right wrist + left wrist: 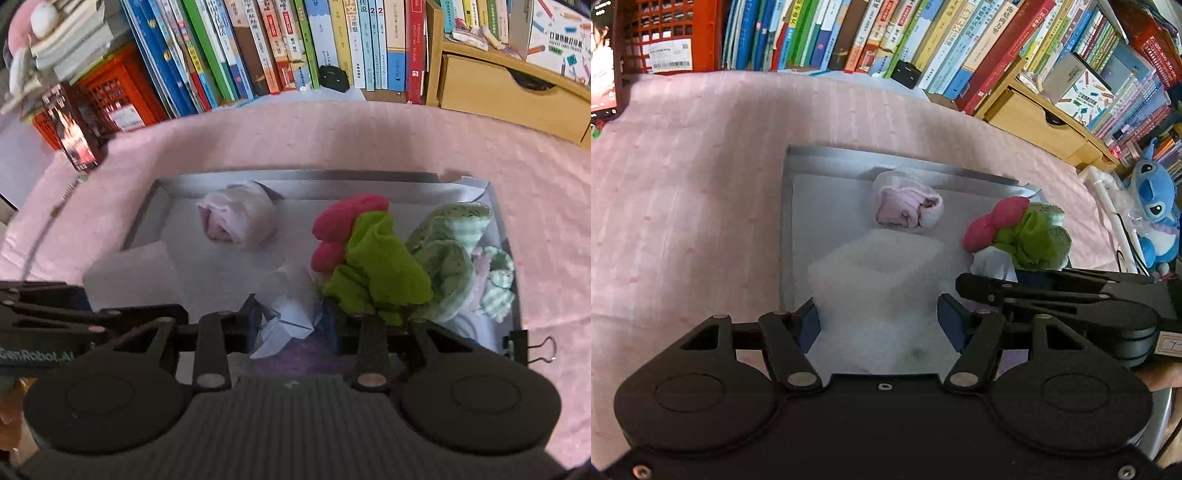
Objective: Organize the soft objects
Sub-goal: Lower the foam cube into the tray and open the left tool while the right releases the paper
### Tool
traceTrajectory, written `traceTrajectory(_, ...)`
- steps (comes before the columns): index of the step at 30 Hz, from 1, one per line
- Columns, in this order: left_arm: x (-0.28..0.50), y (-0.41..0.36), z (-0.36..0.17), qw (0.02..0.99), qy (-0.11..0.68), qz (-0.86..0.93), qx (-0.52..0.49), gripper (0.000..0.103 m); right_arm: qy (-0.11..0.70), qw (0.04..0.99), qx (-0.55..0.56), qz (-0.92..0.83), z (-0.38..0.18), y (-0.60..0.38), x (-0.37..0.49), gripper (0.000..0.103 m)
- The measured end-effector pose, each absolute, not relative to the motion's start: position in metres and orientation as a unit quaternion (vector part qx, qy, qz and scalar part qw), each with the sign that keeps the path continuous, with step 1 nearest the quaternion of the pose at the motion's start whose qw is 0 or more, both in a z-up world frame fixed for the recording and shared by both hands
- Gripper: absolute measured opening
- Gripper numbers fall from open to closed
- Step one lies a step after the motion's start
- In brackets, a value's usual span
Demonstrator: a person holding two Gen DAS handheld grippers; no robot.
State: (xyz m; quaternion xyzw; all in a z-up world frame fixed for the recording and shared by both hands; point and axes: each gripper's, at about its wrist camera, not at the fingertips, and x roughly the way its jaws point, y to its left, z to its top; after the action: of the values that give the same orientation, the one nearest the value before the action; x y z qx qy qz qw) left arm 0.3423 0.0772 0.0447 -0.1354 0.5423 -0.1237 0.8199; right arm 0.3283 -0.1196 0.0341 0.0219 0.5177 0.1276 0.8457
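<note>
A shallow grey tray [827,155] [295,177] lies on the pink bedcover. In it are a pale pink rolled cloth [908,203] [240,218], a red roll [993,221] [343,225], a lime green cloth [1030,236] [376,266], a pale green striped knit [454,243] and a white foam block [875,273] [133,273]. My left gripper [879,317] has its blue pads on either side of the foam block. My right gripper [291,321] [964,282] holds a white tissue [288,317] [993,264] between its fingers, beside the green cloth.
Rows of books [886,33] [277,44] and a wooden drawer unit [1034,118] [509,92] line the far side. A red crate [672,33] [110,96] stands at the left. A blue plush toy [1156,199] sits at the right. A binder clip [532,347] grips the tray rim.
</note>
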Motion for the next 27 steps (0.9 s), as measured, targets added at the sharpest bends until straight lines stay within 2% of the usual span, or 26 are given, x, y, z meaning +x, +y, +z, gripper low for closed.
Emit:
traceTrajectory(9, 0.342, 0.073, 0.048, 0.823, 0.538, -0.135, -0.126, 0.078, 0.528, 0.843, -0.015, 0.102, 0.039, -0.115, 0.324, 0.055)
traceTrajectory(13, 0.34, 0.074, 0.052, 0.825, 0.533, -0.137, -0.131, 0.084, 0.522, 0.847, -0.023, 0.097, 0.045, -0.117, 0.321, 0.066)
traceTrajectory(17, 0.337, 0.077, 0.058, 0.829, 0.525, -0.137, -0.132, 0.085, 0.515, 0.851, -0.021, 0.099, 0.053, -0.121, 0.317, 0.073)
traceTrajectory(27, 0.307, 0.08, 0.089, 0.861, 0.481, -0.137, -0.094, 0.086, 0.485, 0.866, 0.005, 0.121, 0.077, -0.135, 0.298, 0.076)
